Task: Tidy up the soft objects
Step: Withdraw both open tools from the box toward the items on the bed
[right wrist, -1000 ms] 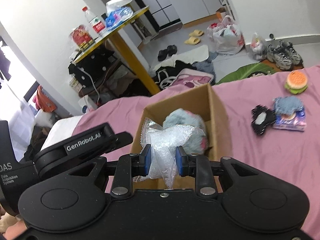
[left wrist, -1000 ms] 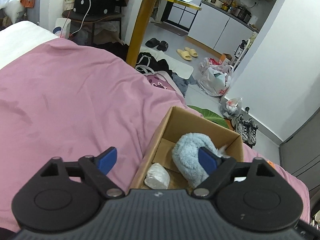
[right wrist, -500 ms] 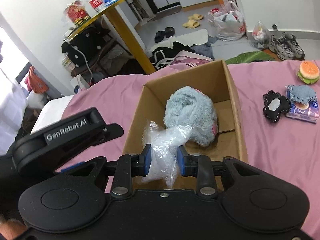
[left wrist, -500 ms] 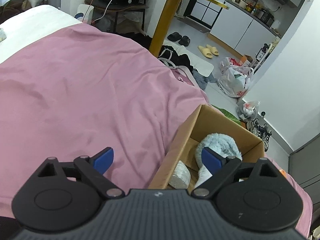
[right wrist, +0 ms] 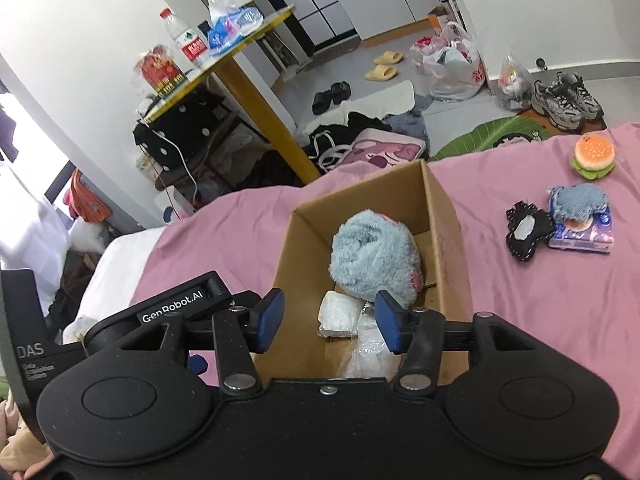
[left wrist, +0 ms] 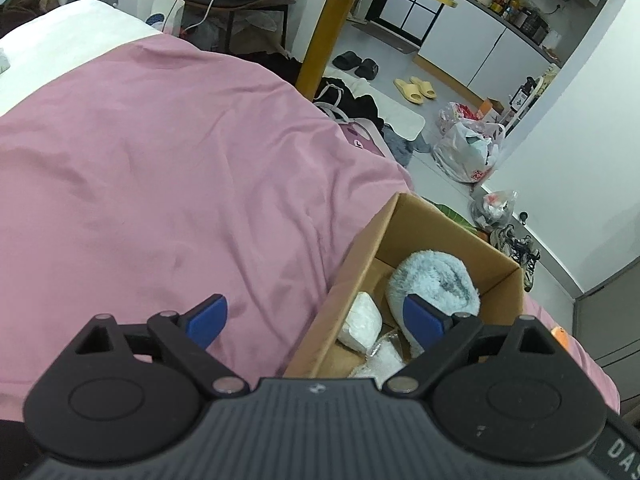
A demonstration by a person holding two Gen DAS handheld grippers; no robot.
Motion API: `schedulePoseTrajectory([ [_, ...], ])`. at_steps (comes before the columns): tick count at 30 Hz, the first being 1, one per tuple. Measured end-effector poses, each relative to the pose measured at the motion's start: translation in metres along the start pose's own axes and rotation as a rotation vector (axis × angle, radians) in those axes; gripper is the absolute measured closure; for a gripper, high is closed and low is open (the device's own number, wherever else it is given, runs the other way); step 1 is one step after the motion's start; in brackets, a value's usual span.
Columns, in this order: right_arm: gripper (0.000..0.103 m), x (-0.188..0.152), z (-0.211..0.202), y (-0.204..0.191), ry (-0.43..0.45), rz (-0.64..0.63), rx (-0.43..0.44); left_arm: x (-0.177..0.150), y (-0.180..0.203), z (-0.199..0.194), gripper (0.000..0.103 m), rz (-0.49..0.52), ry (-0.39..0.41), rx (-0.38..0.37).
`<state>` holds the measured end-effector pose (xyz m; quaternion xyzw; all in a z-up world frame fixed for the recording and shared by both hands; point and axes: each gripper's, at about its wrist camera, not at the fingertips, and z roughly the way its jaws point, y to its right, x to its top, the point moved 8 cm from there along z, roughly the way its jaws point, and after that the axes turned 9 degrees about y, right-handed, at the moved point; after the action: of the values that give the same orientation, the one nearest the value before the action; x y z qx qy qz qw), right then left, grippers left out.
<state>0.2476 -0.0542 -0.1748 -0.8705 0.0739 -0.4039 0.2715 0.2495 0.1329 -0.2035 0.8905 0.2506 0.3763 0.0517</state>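
A cardboard box [right wrist: 444,216] stands on the pink bed cover. Inside lie a fluffy blue plush [right wrist: 372,256], a white soft pack [right wrist: 340,314] and a clear plastic bag [right wrist: 370,356]. My right gripper [right wrist: 330,320] is open and empty just above the box's near end, over the bag. My left gripper [left wrist: 316,320] is open and empty, over the box's left wall [left wrist: 352,280]; the plush [left wrist: 434,280], the white pack [left wrist: 362,324] and the bag [left wrist: 386,358] show there too.
On the cover right of the box lie a burger toy [right wrist: 594,156], a black pouch [right wrist: 528,232], and a denim piece on a tissue pack [right wrist: 582,220]. Beyond the bed edge are a yellow-legged table [right wrist: 256,92], clothes, bags and shoes on the floor.
My right gripper has opened and let go of the clear plastic bag, which now lies in the box. My left gripper has drifted left, away from the box.
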Motion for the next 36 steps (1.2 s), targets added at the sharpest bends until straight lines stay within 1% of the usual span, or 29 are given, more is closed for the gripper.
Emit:
schedulePoseTrajectory([
  [5, 0.046, 0.009, -0.018, 0.008, 0.033, 0.002, 0.013, -0.002, 0.010, -0.012, 0.009, 0.041, 0.002, -0.020],
  [8, 0.043, 0.012, -0.027, 0.015, 0.048, 0.005, 0.015, -0.005, 0.017, -0.018, 0.009, 0.065, -0.014, -0.022],
  [15, 0.040, 0.019, -0.048, 0.029, 0.073, 0.008, 0.013, -0.005, 0.025, -0.044, 0.009, 0.112, 0.019, -0.004],
  [16, 0.038, 0.020, -0.051, 0.031, 0.077, 0.011, 0.014, -0.005, 0.027, -0.048, 0.008, 0.116, 0.023, -0.007],
  [17, 0.034, 0.021, -0.055, 0.033, 0.083, 0.012, 0.013, -0.005, 0.028, -0.051, 0.003, 0.120, 0.026, -0.011],
  [18, 0.032, 0.023, -0.057, 0.035, 0.088, 0.011, 0.013, -0.006, 0.030, -0.055, 0.001, 0.126, 0.030, -0.012],
  [20, 0.021, 0.025, -0.063, 0.037, 0.102, 0.011, 0.010, -0.007, 0.033, -0.061, 0.000, 0.139, 0.037, -0.013],
  [22, 0.015, 0.027, -0.069, 0.041, 0.116, 0.015, 0.007, -0.008, 0.037, -0.067, 0.000, 0.153, 0.039, -0.009],
  [24, 0.007, 0.030, -0.076, 0.045, 0.134, 0.021, 0.007, -0.009, 0.041, -0.073, 0.000, 0.170, 0.052, -0.004],
  [25, 0.002, 0.032, -0.080, 0.047, 0.145, 0.018, 0.008, -0.009, 0.043, -0.076, 0.000, 0.180, 0.060, -0.003],
  [26, 0.000, 0.034, -0.084, 0.047, 0.157, 0.008, 0.015, -0.010, 0.047, -0.080, 0.000, 0.190, 0.066, -0.008],
  [28, 0.000, 0.037, -0.092, 0.047, 0.182, -0.023, 0.040, -0.011, 0.054, -0.085, 0.000, 0.203, 0.069, -0.027],
  [31, 0.000, 0.041, -0.100, 0.056, 0.203, -0.045, 0.015, -0.012, 0.062, -0.095, 0.000, 0.205, 0.095, -0.043],
  [36, 0.000, 0.045, -0.109, 0.076, 0.218, -0.032, 0.023, -0.014, 0.078, -0.107, 0.000, 0.226, 0.126, -0.062],
])
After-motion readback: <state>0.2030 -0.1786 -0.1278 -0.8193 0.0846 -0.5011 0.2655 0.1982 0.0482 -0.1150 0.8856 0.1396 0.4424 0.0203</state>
